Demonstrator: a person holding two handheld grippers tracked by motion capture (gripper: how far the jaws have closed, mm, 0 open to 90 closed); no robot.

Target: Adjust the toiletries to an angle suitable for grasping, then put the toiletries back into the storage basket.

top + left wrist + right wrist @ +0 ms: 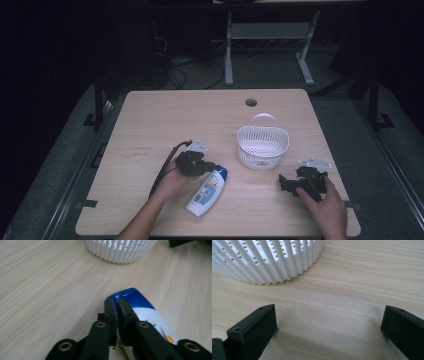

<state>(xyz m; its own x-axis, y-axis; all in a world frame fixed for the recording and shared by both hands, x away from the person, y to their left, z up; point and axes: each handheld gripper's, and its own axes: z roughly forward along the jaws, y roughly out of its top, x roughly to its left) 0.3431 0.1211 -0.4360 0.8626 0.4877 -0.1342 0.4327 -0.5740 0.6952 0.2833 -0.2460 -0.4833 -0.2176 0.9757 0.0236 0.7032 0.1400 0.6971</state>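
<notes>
The white basket (pixel 263 146) sits on the desk (pixel 150 125), left tool (pixel 212 166) pressed together beside the bottle (pixel 207 191), right tool (pixel 283 181) spread.

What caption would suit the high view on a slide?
Left tool at a lying shampoo bottle, right tool open beside a white basket.

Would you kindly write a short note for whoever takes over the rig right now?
Left gripper: fingers shut with nothing between them, tips at the blue cap end of the shampoo bottle.
Right gripper: open, empty, low over the table, facing the white basket.
Bottle lies flat, left of the basket.
Done: nothing in the basket so far.
Left: probably to grasp the bottle and put it in the basket.
</notes>
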